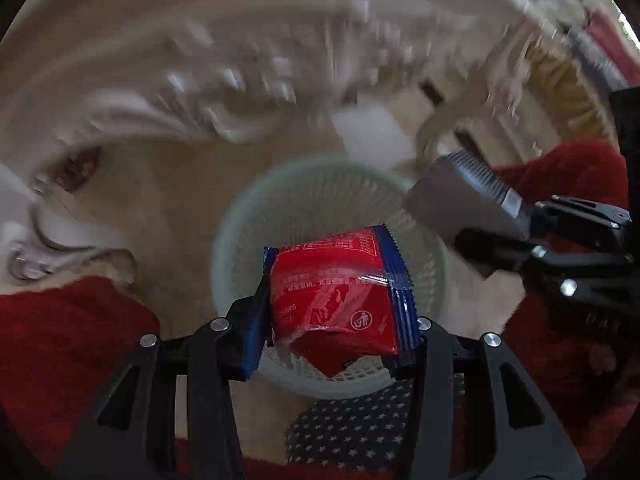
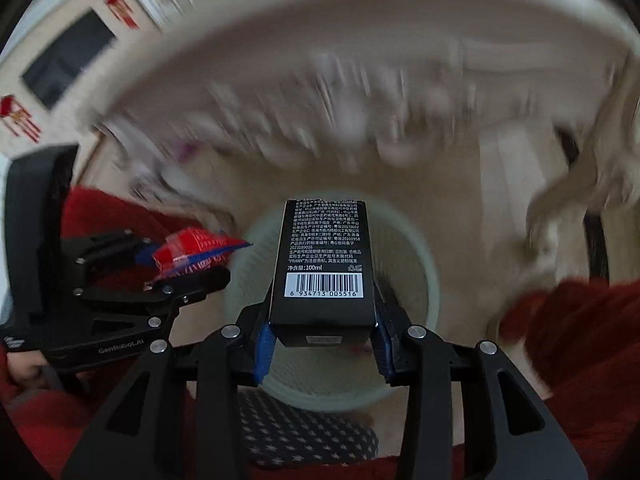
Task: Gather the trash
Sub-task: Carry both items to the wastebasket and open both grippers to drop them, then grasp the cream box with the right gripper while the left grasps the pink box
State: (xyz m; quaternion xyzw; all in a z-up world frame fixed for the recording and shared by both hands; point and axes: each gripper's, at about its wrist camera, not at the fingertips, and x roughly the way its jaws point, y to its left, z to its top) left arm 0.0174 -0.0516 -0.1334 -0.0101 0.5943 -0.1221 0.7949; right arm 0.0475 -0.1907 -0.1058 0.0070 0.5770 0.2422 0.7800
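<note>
My left gripper (image 1: 334,344) is shut on a red and blue snack wrapper (image 1: 340,288) and holds it above a pale green mesh waste basket (image 1: 248,216) on the floor. My right gripper (image 2: 322,344) is shut on a black carton with a barcode (image 2: 324,264) and holds it over the same basket (image 2: 424,280). In the left wrist view the carton (image 1: 460,196) and right gripper show at the right. In the right wrist view the wrapper (image 2: 192,252) and left gripper show at the left.
A blurred white round table edge (image 2: 360,12) arcs over both views. Beige floor (image 1: 180,184) surrounds the basket. The person's red sleeves (image 1: 60,340) and star-patterned dark cloth (image 1: 352,428) lie close below. A dark screen (image 2: 68,60) hangs on the wall.
</note>
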